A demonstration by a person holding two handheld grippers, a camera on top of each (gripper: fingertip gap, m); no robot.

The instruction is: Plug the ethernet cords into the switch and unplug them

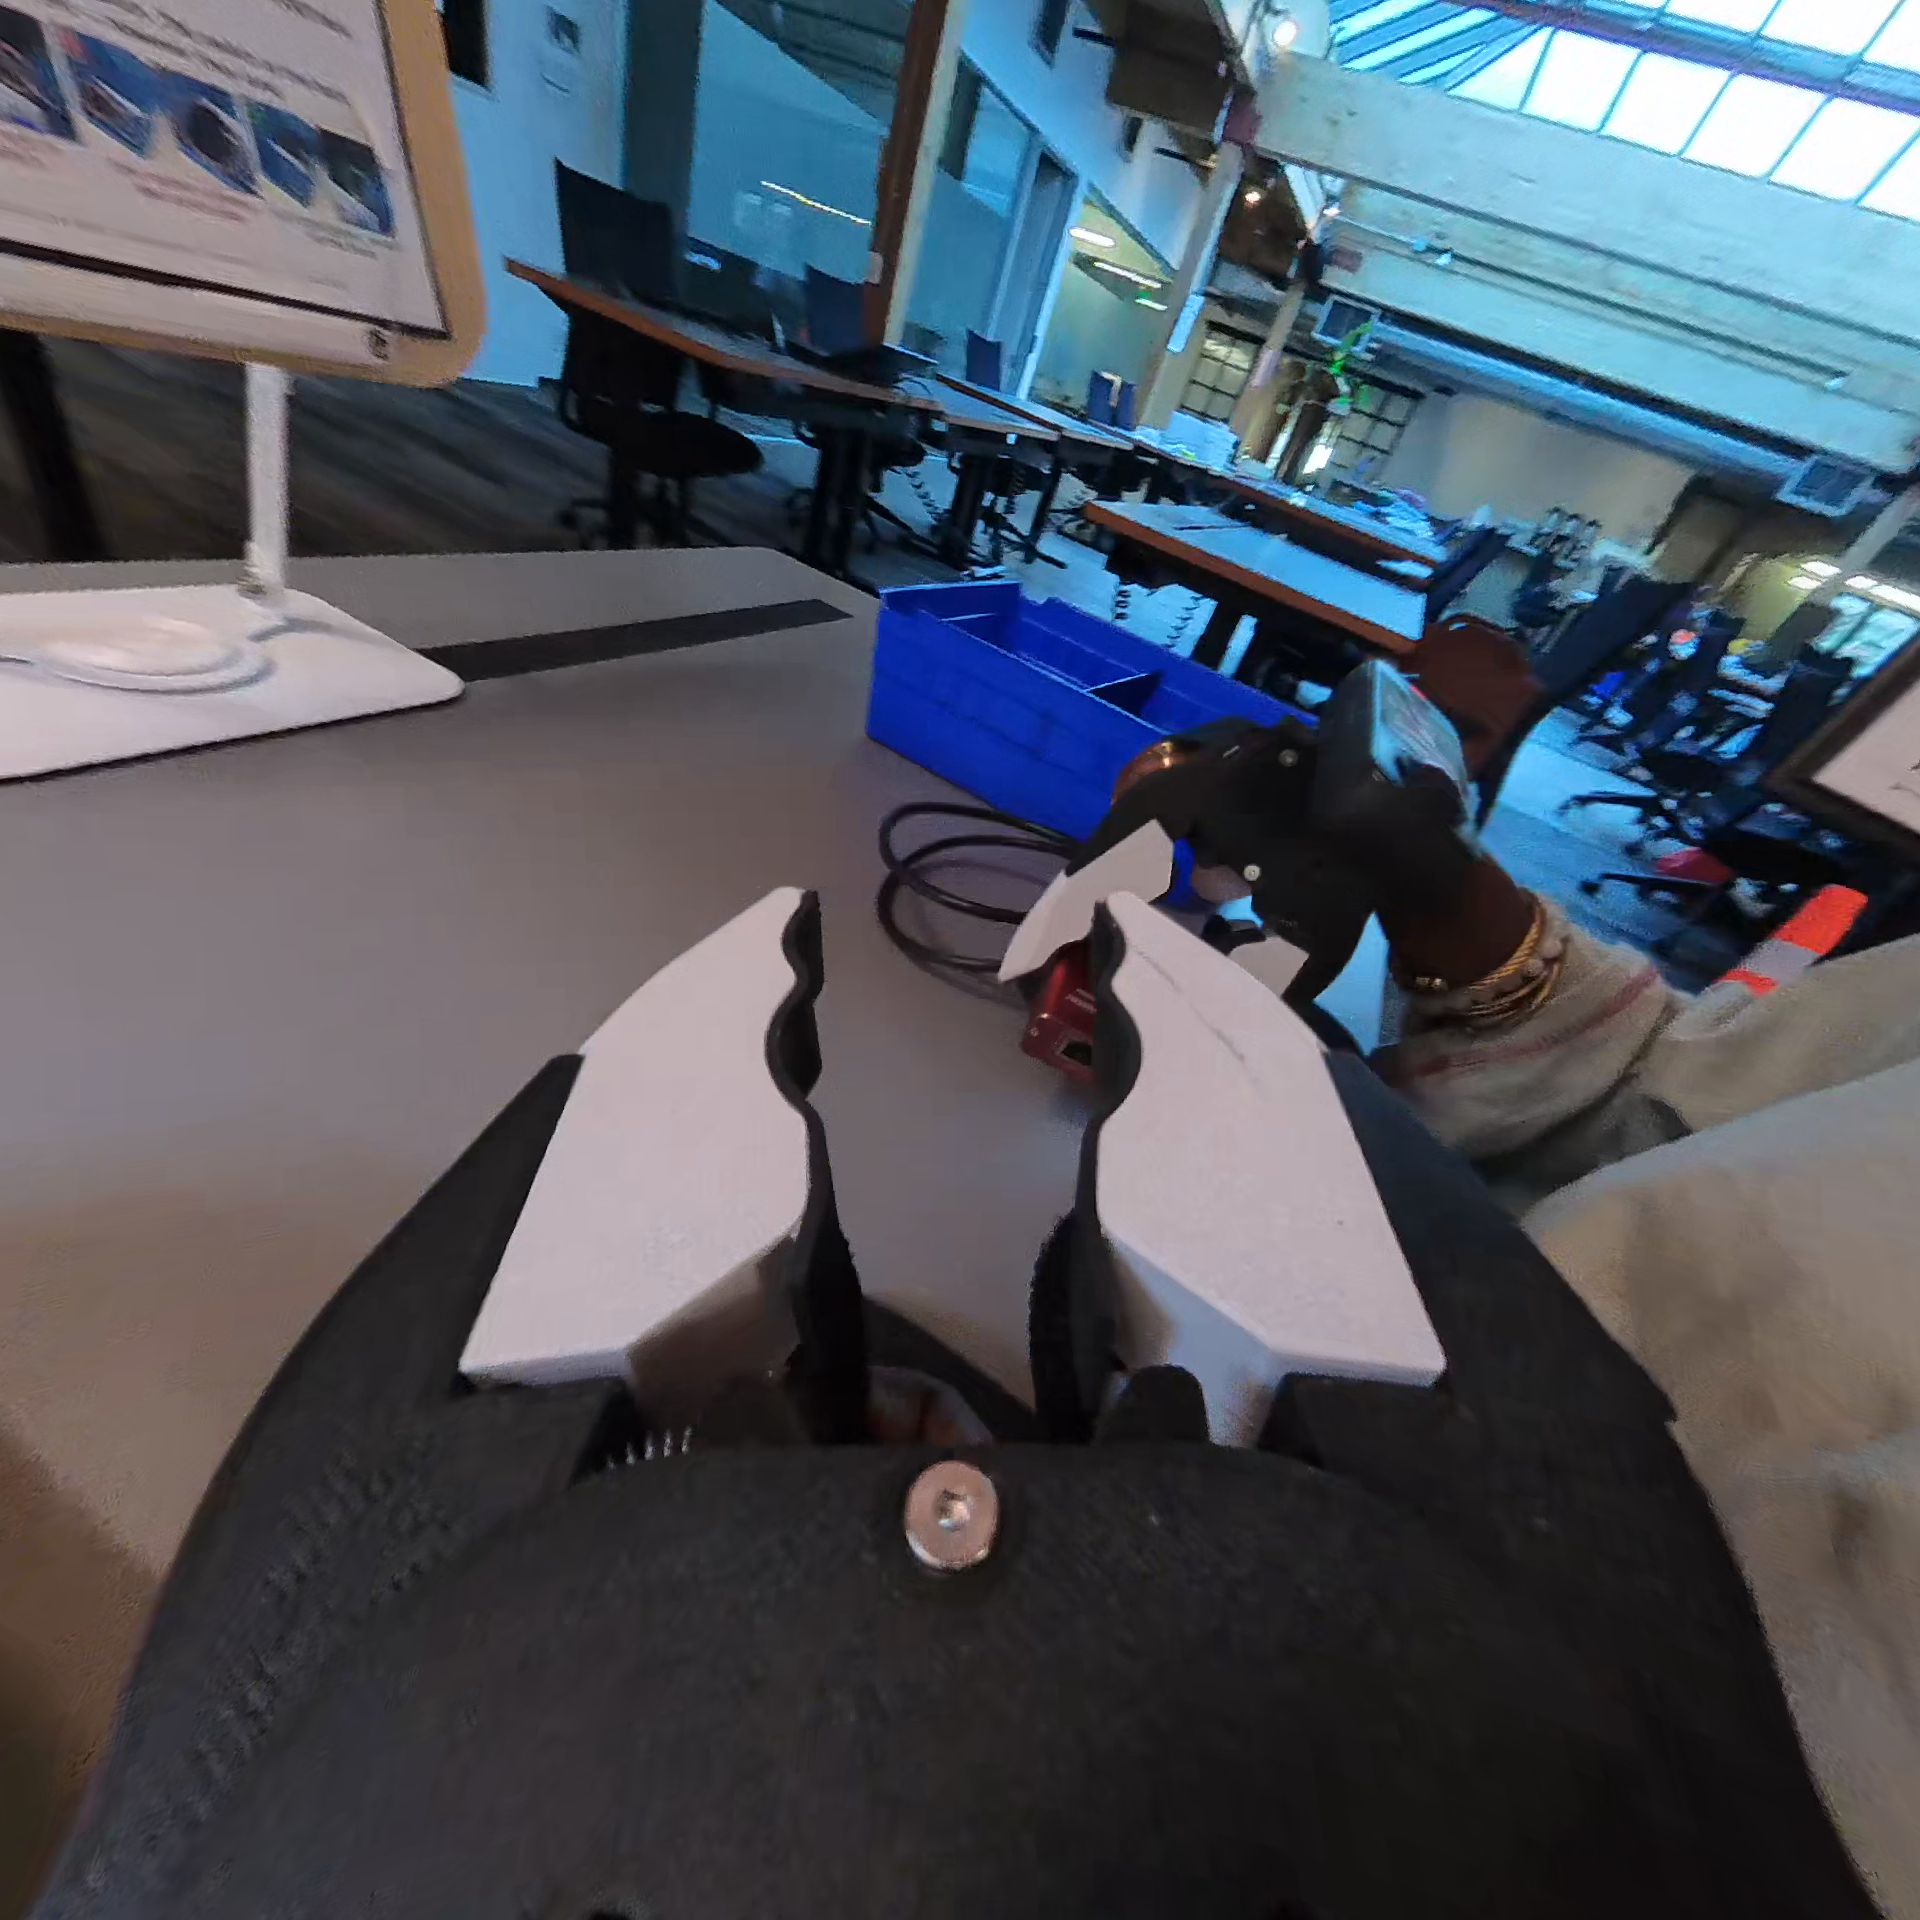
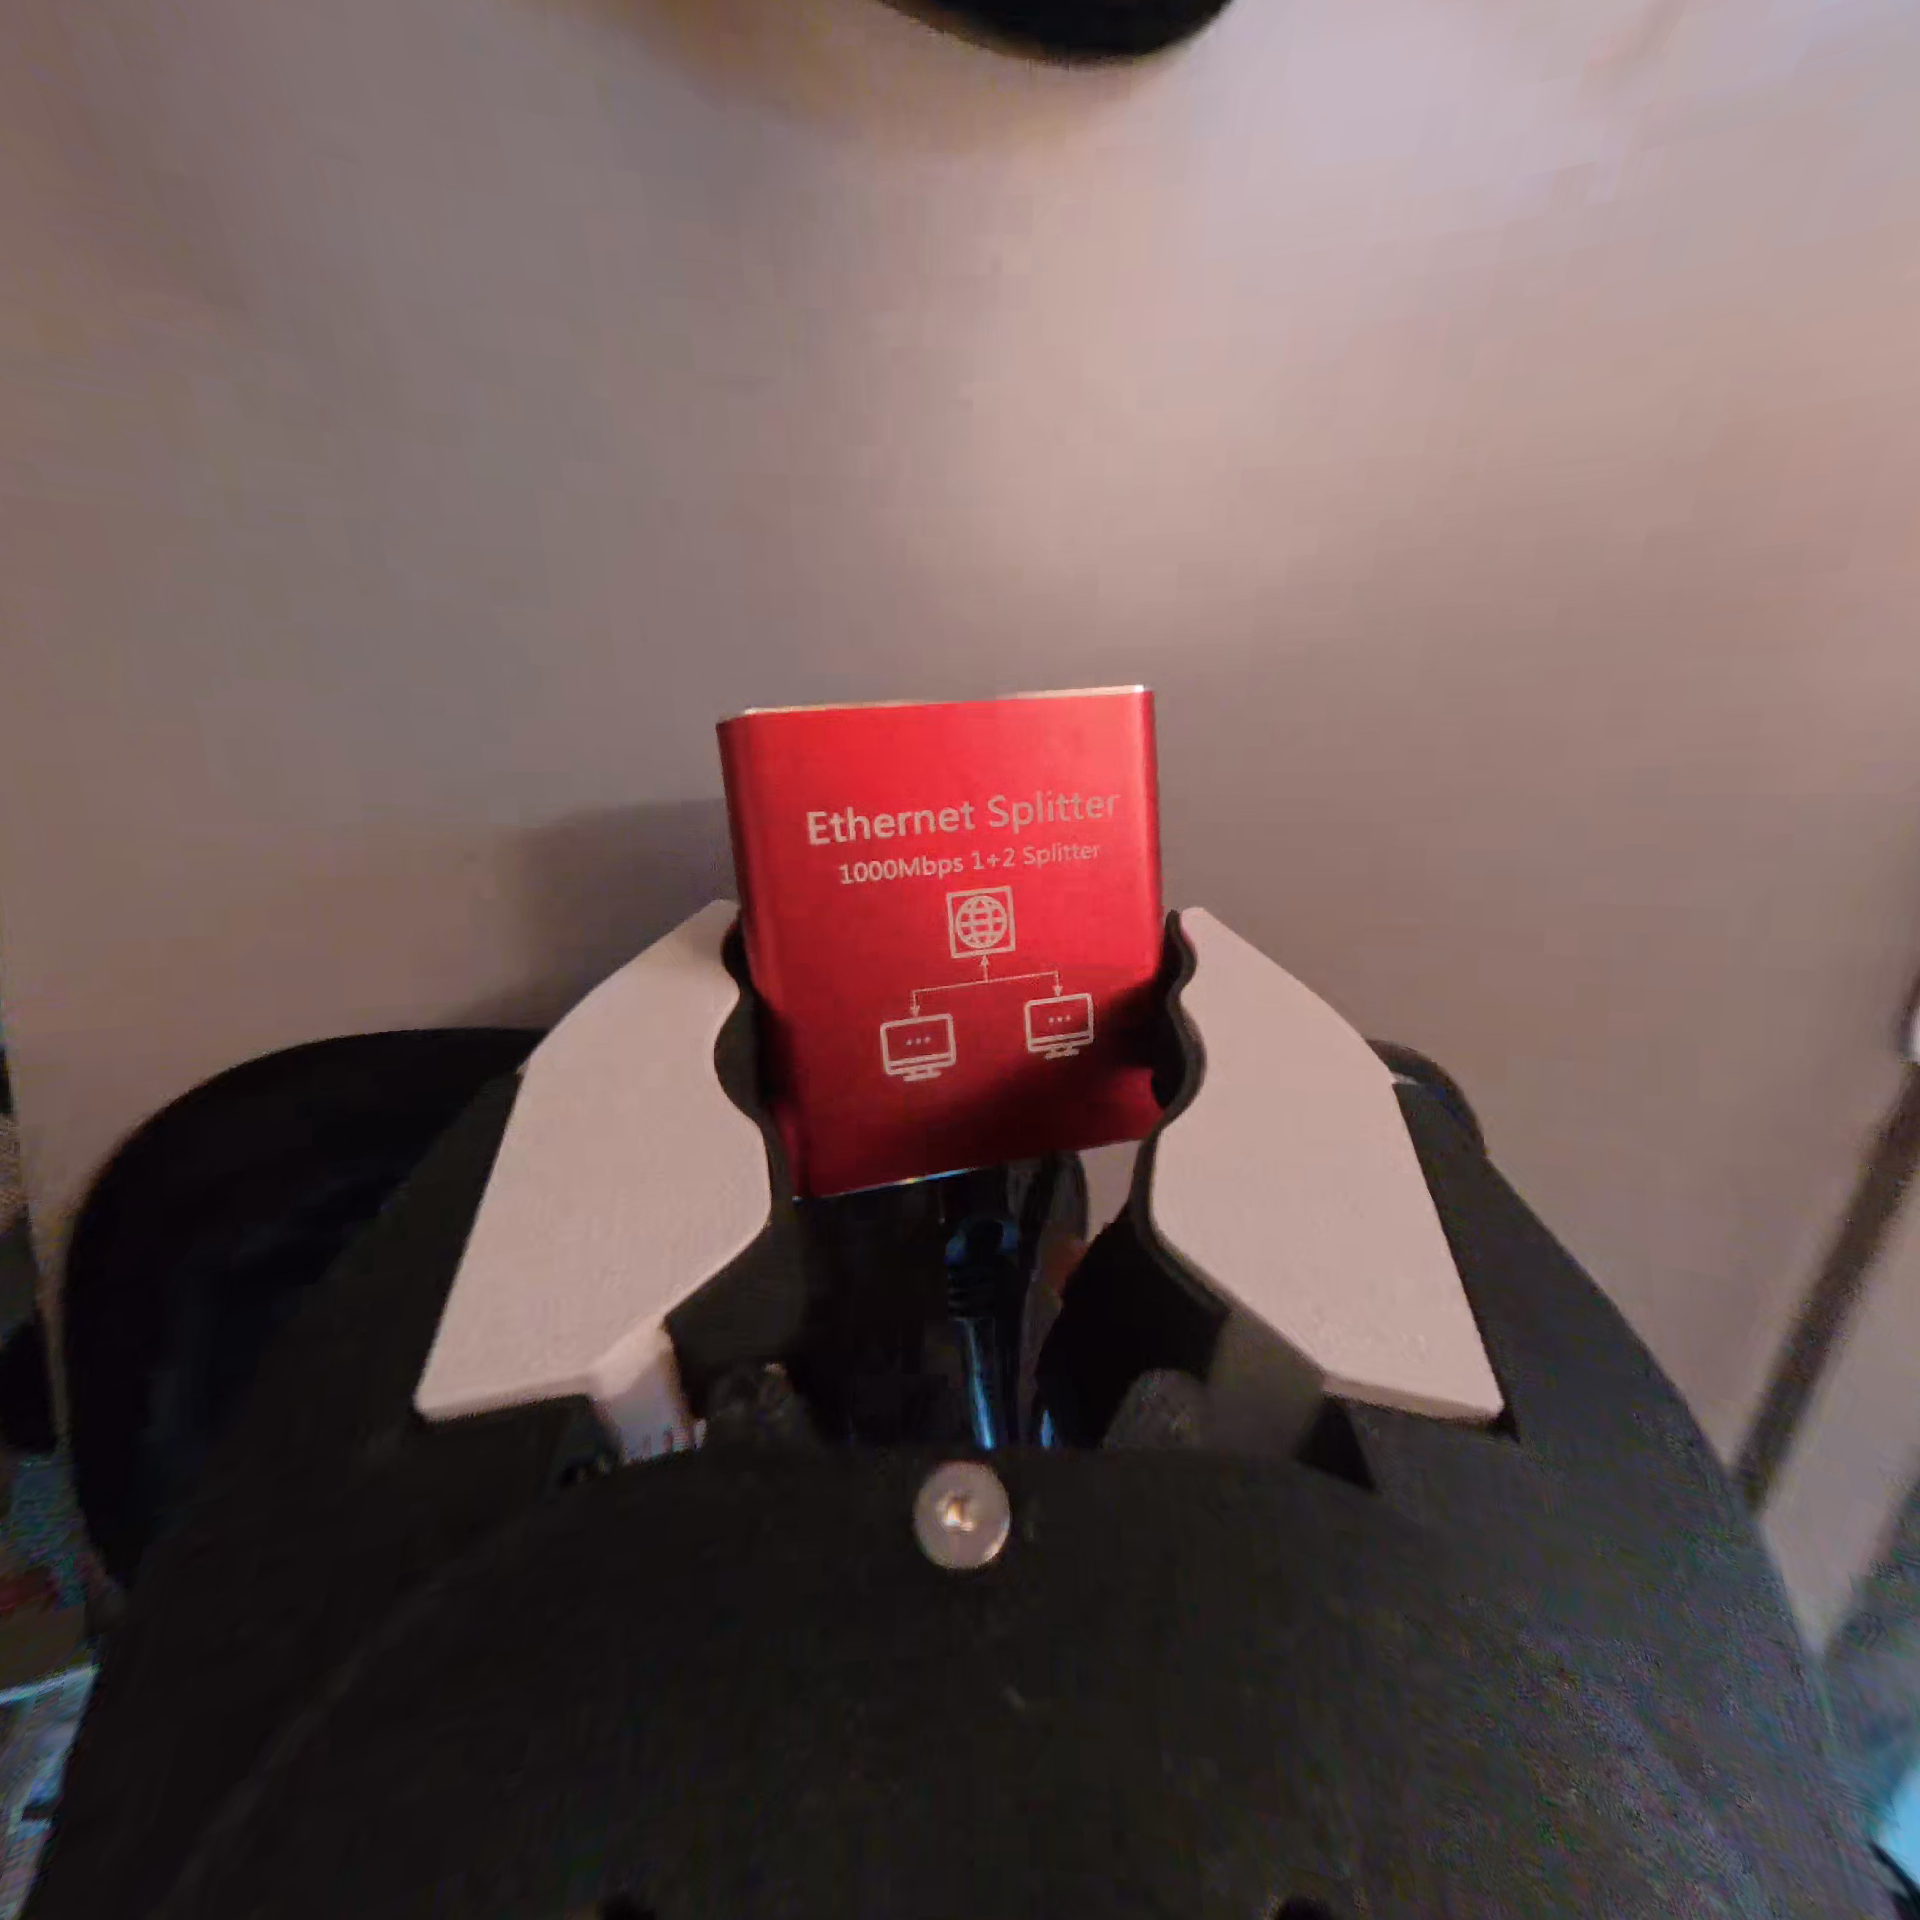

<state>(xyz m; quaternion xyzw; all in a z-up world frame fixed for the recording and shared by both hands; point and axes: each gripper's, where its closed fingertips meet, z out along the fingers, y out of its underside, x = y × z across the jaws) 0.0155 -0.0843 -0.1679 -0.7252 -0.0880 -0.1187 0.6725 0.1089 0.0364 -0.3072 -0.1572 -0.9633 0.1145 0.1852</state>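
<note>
So the right hand-held gripper (image 2: 961, 1023) is clamped on the red switch (image 2: 951, 935), pads pressing its two side walls, and the box sits low on the grey surface (image 2: 935, 364). Looks like it's being braced there so the thing doesn't skate around when a plug gets pushed in or yanked out. In the right wrist view a black ethernet cord (image 2: 977, 1320) runs out of the near end of the switch, back between the fingers, so that one seems plugged in already.

The left hand-held gripper (image 1: 951, 925) is spread fairly wide with nothing in it, hanging just above the surface and pointed toward the switch (image 1: 1060, 1013). From this side an open port shows on the switch's end face, so probably that's where the free hand is headed, either to fetch a plug or work one loose. A coil of black cable (image 1: 956, 894) lies on the surface just behind the switch.

Farther back there's a blue plastic bin (image 1: 997, 686) with dividers inside; the compartments in view look empty, though the front ones are hidden by the wall. A white stand (image 1: 208, 665) holding a sign sits off to the left.
</note>
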